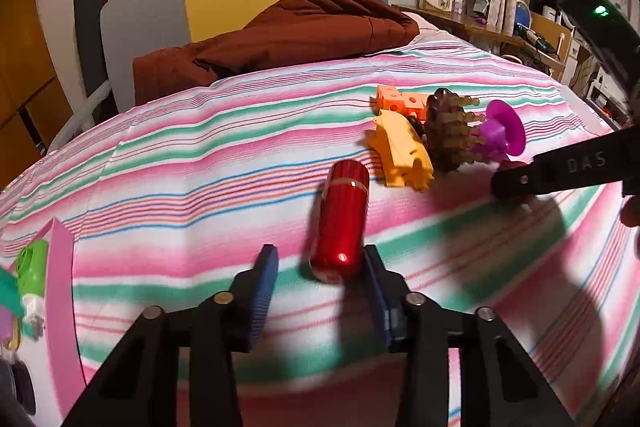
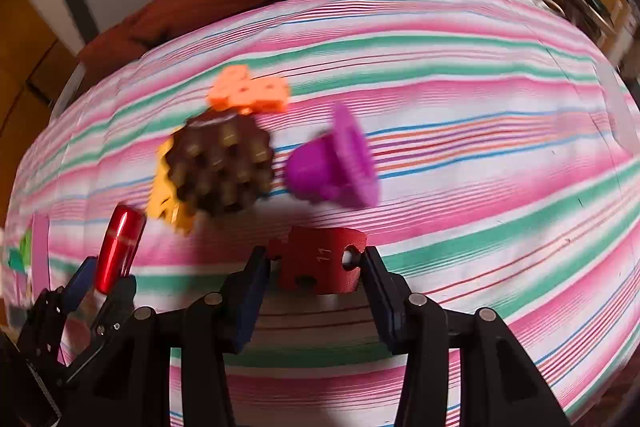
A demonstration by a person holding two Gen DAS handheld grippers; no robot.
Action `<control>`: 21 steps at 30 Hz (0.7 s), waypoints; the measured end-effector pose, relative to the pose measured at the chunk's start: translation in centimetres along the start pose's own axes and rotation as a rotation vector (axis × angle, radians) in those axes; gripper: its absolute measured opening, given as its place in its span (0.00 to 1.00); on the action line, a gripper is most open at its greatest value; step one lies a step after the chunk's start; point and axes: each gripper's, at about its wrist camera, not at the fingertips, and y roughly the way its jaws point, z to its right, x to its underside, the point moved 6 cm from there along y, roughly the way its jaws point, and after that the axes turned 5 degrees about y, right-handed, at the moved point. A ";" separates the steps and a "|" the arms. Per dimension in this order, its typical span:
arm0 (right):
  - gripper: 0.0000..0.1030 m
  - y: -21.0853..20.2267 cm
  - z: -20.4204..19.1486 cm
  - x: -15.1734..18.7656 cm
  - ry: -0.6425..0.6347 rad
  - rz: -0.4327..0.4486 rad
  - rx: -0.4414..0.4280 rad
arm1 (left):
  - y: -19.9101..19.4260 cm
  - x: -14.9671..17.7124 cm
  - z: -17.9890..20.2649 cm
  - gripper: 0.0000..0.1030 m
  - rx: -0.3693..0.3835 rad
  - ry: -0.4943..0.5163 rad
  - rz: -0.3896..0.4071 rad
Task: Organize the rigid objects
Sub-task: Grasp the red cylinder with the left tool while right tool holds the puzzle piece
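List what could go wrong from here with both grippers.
The red cylinder sits against only one pad of the open left gripper; being round, it may roll away. The red puzzle piece in the right gripper looks loosely pinched and could slip. Both arms work close together, risking a bump.

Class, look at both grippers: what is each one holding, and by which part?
The left gripper holds nothing; the red cylinder only touches one finger. The right gripper has the red puzzle piece by its two side edges.

Warm indoor light; dark shadows fall across the striped pink bedsheet [image 1: 200, 155]. Right wrist view motion-blurred; fisheye bending, black vignetted corners.
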 end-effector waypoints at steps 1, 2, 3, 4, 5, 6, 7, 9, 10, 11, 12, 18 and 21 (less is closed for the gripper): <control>0.46 0.0 -0.6 0.2 -0.024 0.000 -0.001 | -0.2 0.2 -0.1 0.36 0.002 -0.002 0.003; 0.46 0.1 -1.2 0.4 -0.047 -0.002 -0.005 | -0.4 0.4 -0.2 0.35 0.004 -0.004 0.005; 0.46 0.1 -1.5 0.5 -0.065 -0.005 -0.009 | -0.5 0.6 -0.3 0.34 0.005 -0.007 0.007; 0.46 -0.1 -1.7 1.0 -0.080 -0.008 -0.012 | -0.7 0.7 -0.3 0.34 0.004 -0.006 0.005; 0.46 -0.1 -2.0 1.2 -0.097 -0.010 -0.007 | -0.8 0.7 -0.3 0.34 0.003 -0.002 0.002; 0.46 -0.2 -2.1 1.3 -0.109 -0.007 0.002 | -1.0 0.6 -0.2 0.34 0.003 0.008 -0.001; 0.46 -0.2 -2.2 1.4 -0.118 -0.005 0.009 | -1.0 0.5 -0.2 0.38 0.002 0.011 -0.002; 0.46 -0.2 -2.0 1.3 -0.112 -0.006 0.009 | -1.1 0.2 -0.2 0.58 0.009 0.006 0.001; 0.46 -0.2 -1.8 1.2 -0.101 -0.004 0.013 | -1.2 -0.3 -0.2 0.68 0.009 0.004 0.014; 0.46 -0.1 -1.7 1.1 -0.093 -0.003 0.019 | -1.2 -0.7 -0.3 0.69 -0.001 0.007 0.023; 0.46 -0.3 -1.3 1.1 -0.085 -0.003 0.026 | -1.0 -1.1 -0.2 0.69 -0.010 0.009 0.021; 0.46 -0.9 0.2 0.9 -0.038 -0.007 0.013 | 2.4 -2.7 1.2 0.45 0.030 0.043 -0.063; 0.46 -1.0 0.5 0.9 -0.032 -0.009 0.008 | 2.0 -2.5 1.8 0.30 0.053 0.072 -0.024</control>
